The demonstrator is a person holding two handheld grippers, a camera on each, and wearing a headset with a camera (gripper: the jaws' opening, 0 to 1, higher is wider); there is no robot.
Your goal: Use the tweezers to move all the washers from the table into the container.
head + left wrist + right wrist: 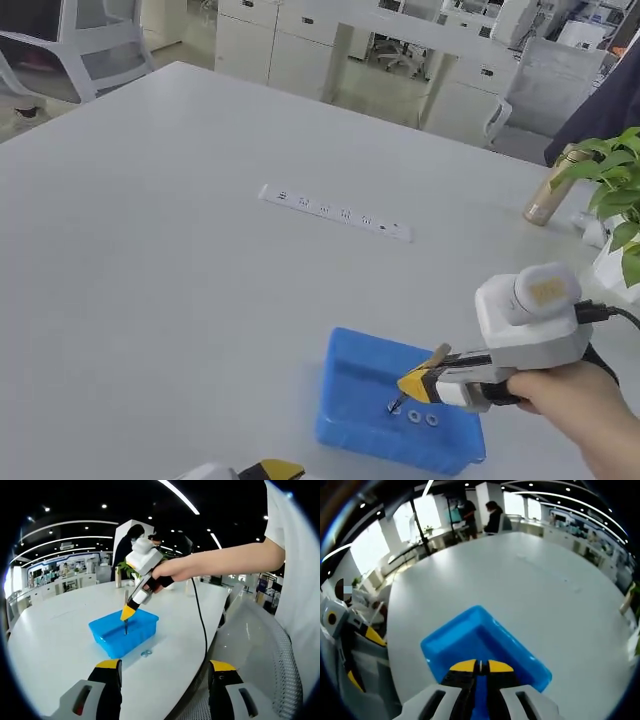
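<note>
Inside the blue container, small silvery washers beside tweezers tight between right fingers; left fingers wide.

Bright blue container on a plain pale grey-white table, no pattern on either. The right gripper is white in the body, black further along, yellow at the tips. The left gripper shows yellow caps over black jaws, grey lower down. The tweezers read dark. The washers glint silvery against the blue. White power strip with dark sockets, green leaves on the plant, gold-toned bottle.
</note>
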